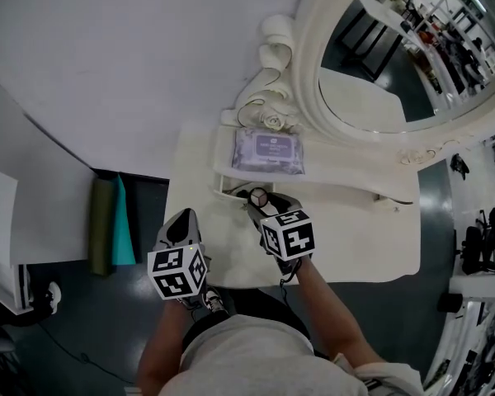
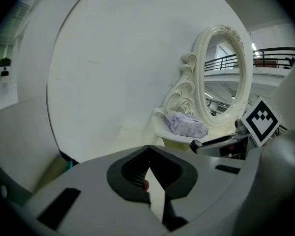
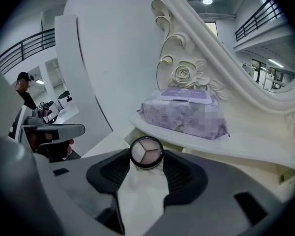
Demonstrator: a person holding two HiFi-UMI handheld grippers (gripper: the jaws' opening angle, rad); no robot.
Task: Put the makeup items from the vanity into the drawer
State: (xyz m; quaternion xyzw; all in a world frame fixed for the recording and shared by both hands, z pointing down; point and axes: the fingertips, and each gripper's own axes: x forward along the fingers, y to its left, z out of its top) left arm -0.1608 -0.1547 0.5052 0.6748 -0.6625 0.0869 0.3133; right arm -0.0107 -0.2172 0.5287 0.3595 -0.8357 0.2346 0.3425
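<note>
Beige compact [image 3: 146, 152] clamped in right gripper [image 3: 146, 165] | left gripper [image 2: 148, 155] closed, empty | step: transport to drawer [image 1: 220, 186] | next: drawer seems open just ahead of right gripper; lower in, release

Soft, even indoor light, faint shadows; strong fisheye bending, dark corners in gripper views.

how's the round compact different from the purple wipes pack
The compact is small, round and rigid, showing three pale shades; the wipes pack is far bigger, rectangular, soft and lilac-patterned.
The compact is clamped in the right claw, lifted clear of any surface; the wipes pack lies flat on the vanity's raised shelf, untouched.
Shared: neither is in a drawer yet.
</note>
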